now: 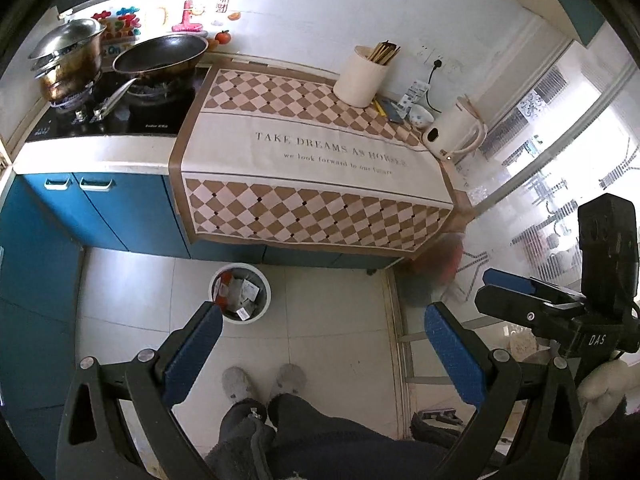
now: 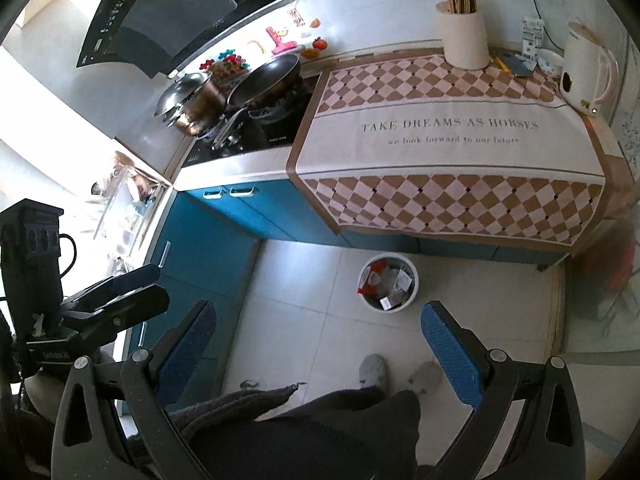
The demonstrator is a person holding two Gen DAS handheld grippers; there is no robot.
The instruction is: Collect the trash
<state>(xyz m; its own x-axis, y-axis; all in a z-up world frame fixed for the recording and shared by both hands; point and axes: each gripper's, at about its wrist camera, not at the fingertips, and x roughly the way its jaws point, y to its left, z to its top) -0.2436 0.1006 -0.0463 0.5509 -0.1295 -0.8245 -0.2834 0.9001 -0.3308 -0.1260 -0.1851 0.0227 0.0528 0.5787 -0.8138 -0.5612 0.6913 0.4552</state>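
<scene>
A white round trash bin stands on the tiled floor in front of the blue cabinets, holding red and white wrappers. It also shows in the right wrist view. My left gripper is open and empty, held high above the floor, the bin just beyond its left finger. My right gripper is open and empty, with the bin just above the gap between its fingers. The right gripper shows at the right edge of the left wrist view; the left one shows at the left of the right wrist view.
A checked cloth covers the counter. On it stand a cream utensil holder, a white kettle and a small bowl. A stove with a pan and a pot is to the left. The person's slippers are below.
</scene>
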